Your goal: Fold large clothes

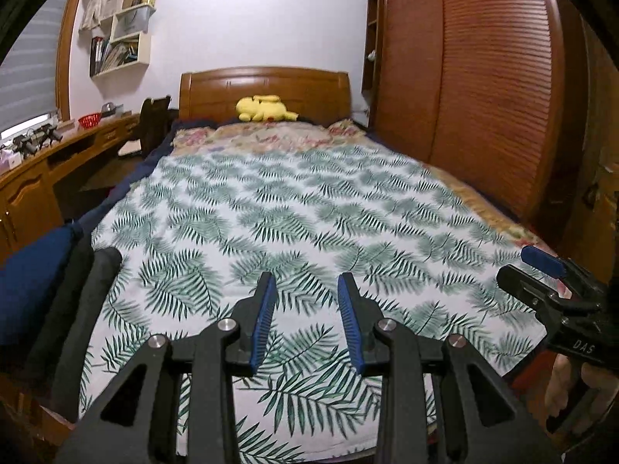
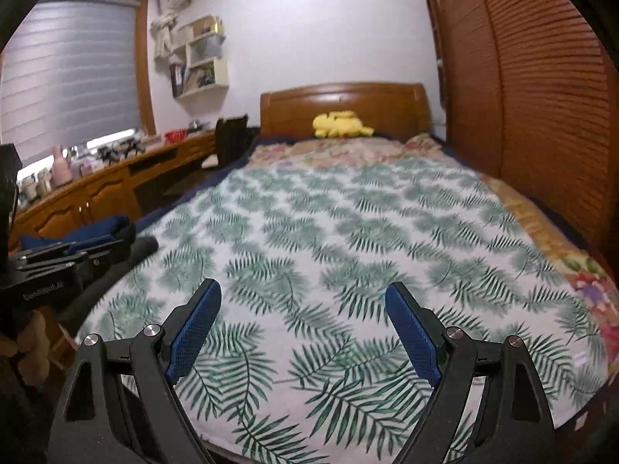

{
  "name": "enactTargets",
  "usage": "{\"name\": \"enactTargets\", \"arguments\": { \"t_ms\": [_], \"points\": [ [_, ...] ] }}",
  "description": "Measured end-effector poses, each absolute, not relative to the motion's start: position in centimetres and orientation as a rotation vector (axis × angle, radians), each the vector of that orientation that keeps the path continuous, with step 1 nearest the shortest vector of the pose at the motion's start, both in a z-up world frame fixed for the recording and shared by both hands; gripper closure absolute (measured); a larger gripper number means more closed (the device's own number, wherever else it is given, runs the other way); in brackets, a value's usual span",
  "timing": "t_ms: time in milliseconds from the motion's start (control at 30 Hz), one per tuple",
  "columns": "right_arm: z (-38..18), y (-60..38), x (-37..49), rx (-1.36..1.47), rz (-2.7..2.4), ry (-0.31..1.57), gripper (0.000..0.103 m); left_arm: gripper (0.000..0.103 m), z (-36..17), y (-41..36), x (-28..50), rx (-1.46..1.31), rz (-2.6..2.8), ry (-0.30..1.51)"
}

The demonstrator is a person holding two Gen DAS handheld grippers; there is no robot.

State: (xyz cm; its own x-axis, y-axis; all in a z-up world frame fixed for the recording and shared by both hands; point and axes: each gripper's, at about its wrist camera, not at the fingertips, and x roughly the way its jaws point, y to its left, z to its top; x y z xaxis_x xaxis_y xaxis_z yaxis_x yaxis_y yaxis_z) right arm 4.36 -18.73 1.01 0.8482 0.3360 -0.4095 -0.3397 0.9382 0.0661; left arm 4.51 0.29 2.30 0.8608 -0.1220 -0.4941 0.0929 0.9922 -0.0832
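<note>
over the foot edge of the bed [image 1: 499, 224], my left gripper [image 1: 307, 321] hangs with jaws partly apart, nothing between them; my right gripper [image 2: 303, 328] stands wide open, also empty. leaf-print sheet [image 1: 294, 208] lies spread flat across the mattress, reaching from the foot edge up to the floral bedding [image 1: 271, 137] near the headboard [image 1: 265, 85]. dark blue and black clothes [image 1: 42, 282] are piled at the bed's left edge, partly cut off by the frame. yellow plush toy [image 1: 265, 108] sits against the headboard. desk [image 1: 58, 162] runs along the left wall; wardrobe [image 1: 483, 77] closes the right side. small desk items are too blurred to identify.
</note>
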Motion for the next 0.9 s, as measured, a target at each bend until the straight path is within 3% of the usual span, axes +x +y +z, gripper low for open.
{"name": "enactTargets", "arguments": {
  "t_ms": [267,900],
  "points": [
    [4.3,-19.3,2.4,0.003,0.353,0.342,0.015,0.07,5.2,0.4,2.1,-0.057,-0.109,0.452],
    [4.6,-18.9,2.3,0.007,0.357,0.341,0.015,0.069,4.7,0.3,1.5,-0.054,-0.093,0.45]
  ]
}}
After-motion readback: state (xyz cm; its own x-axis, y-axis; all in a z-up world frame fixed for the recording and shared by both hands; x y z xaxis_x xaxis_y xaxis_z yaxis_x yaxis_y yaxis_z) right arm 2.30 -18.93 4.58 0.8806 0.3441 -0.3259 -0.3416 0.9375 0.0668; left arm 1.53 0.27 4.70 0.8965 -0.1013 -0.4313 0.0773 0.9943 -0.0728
